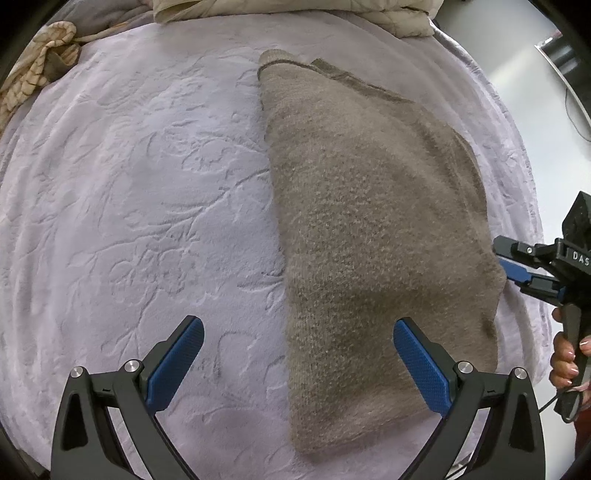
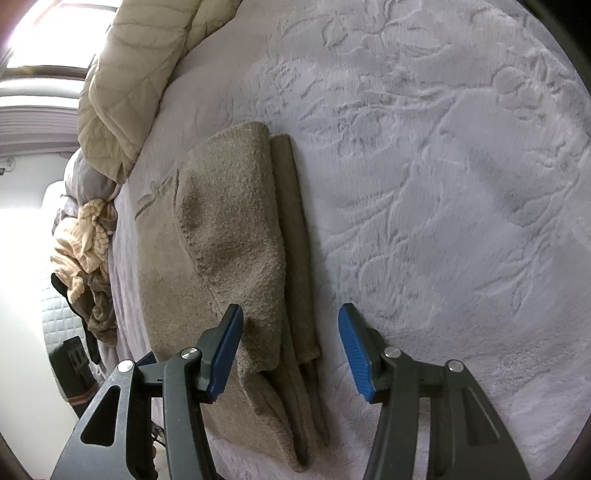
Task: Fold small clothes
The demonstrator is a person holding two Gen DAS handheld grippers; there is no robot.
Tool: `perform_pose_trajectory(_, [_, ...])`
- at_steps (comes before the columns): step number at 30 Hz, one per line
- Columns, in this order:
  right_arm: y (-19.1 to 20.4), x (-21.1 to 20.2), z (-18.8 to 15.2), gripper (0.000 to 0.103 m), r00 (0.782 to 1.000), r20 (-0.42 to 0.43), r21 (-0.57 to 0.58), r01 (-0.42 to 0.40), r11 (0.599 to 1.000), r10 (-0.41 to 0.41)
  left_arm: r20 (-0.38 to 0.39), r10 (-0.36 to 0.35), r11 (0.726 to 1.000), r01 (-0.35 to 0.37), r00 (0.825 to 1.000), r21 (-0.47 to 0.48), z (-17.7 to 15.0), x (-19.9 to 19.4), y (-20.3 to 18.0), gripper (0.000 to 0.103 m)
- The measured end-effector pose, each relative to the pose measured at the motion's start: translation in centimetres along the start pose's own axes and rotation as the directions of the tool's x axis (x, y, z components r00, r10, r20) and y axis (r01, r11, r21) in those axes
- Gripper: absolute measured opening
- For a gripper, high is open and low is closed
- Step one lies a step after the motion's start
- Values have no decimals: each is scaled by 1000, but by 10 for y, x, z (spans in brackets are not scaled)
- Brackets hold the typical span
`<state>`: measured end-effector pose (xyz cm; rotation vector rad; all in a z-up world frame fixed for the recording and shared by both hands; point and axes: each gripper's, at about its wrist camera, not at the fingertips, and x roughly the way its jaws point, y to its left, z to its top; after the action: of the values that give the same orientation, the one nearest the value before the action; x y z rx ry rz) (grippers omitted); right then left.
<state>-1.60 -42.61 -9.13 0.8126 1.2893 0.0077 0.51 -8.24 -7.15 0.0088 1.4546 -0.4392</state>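
Observation:
A brown fuzzy garment (image 1: 369, 240) lies folded into a long strip on the lavender embossed blanket (image 1: 129, 203). My left gripper (image 1: 299, 354) hangs open over its near end, with one blue pad (image 1: 421, 362) above the cloth and the other pad (image 1: 177, 362) above the bare blanket. At the strip's right edge my right gripper (image 1: 511, 264) is open, close beside the cloth. In the right wrist view, the right gripper (image 2: 291, 347) straddles a layered corner of the garment (image 2: 229, 229), its jaws apart and nothing pinched between them.
A beige quilted comforter (image 1: 295, 11) (image 2: 122, 92) is bunched at the far side of the bed. A pile of striped cream clothes (image 1: 37, 66) (image 2: 85, 240) sits by the bed's edge. A hand (image 1: 565, 358) holds the right gripper's handle. White floor (image 1: 517, 55) lies beyond the bed.

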Motion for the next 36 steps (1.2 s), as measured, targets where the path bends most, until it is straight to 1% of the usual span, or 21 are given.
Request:
perform_pose_trajectory(5, [0,0,4,58,1000,8,-11,-22,1000,23,7,-30,1000,30,1000,-1,8,-2,3,103])
perform_pose_trajectory(7, [1,0,9,58,999,17,-13,-51,999,51,7,-63,998,63,998,-7,10,-2,3,103])
perform_pose_trajectory(11, [0,7,21,58,997,11,-14,-78,997,78,-7,-167,986,167,986,-17,20,1,5,103])
perform_pose_trajectory(13, [-1,13,25,58,996,-6,-13,-90,996,90,-19,-199,980,199,980,-19,24,4,5,103])
perform_pose_trajectory(18, [-8,22,33,58,993,-30,-10,-113,994,112,-41,-232,973,232,972,0,28,15,3,103])
perform_pose_trajectory(22, [-13,27,39,58,988,-43,-17,-151,988,150,-62,-273,962,274,960,5,32,27,-3,103])
perform_pose_trajectory(25, [-15,30,47,58,977,-68,-26,-202,979,200,-65,-305,952,306,950,11,35,34,-10,103])
perform_pose_trajectory(27, [-13,34,53,58,961,-90,-33,-266,963,262,-53,-303,952,304,951,14,34,34,-11,103])
perform_pose_trajectory(28, [-10,37,56,59,954,-99,-43,-288,957,283,-47,-310,950,311,950,15,35,35,-13,103])
perform_pose_trajectory(29, [-8,39,58,61,950,-105,-52,-299,953,292,-45,-317,948,318,947,15,36,37,-13,103])
perform_pose_trajectory(32, [-6,49,65,61,944,-128,-82,-315,945,304,-34,-341,940,342,939,13,38,42,-12,103])
perform_pose_trajectory(34, [-5,56,69,61,938,-134,-75,-331,941,319,-38,-331,943,332,943,22,37,48,-10,103])
perform_pose_trajectory(36, [-6,61,71,61,931,-137,-52,-348,936,338,-42,-313,948,315,949,35,35,54,-17,103])
